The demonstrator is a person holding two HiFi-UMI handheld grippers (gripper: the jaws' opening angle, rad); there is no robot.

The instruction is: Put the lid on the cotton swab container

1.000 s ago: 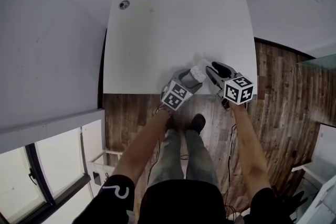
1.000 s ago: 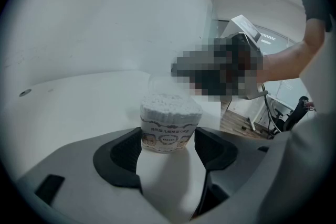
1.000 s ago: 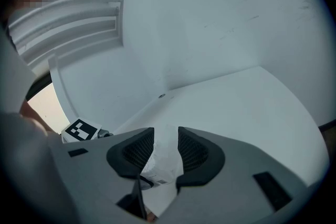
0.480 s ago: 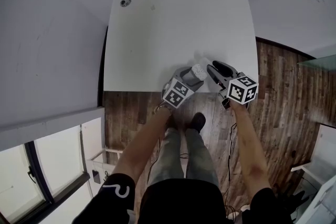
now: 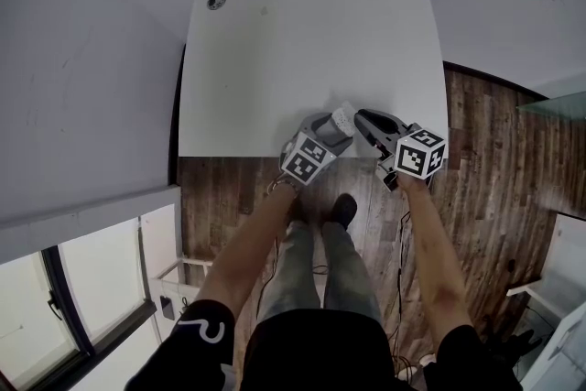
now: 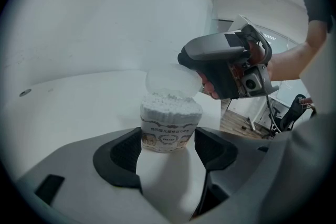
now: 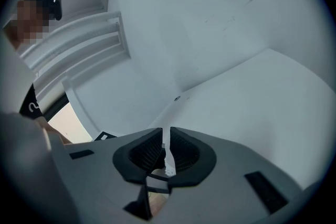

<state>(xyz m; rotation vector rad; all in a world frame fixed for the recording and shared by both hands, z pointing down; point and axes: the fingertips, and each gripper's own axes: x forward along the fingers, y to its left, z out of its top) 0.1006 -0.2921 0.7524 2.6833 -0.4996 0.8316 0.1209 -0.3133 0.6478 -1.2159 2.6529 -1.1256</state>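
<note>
The cotton swab container [image 6: 170, 126] sits near the front edge of the white table [image 5: 302, 41], and we see our left gripper [image 6: 168, 144] clamped on its two sides. Its mouth is uncovered, packed with white swabs. Our right gripper [image 7: 167, 145] has just been closing its jaws and now pinches the clear lid [image 6: 172, 81] by its rim, tilted right over the swabs.

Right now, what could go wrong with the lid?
The right gripper, jaws just closed further, pinches the lid by its thin edge: it could pivot or slip when pressed. The lid hangs tilted over the cotton swab container in the left gripper, swabs filling it to the rim: it might seat crooked.
</note>
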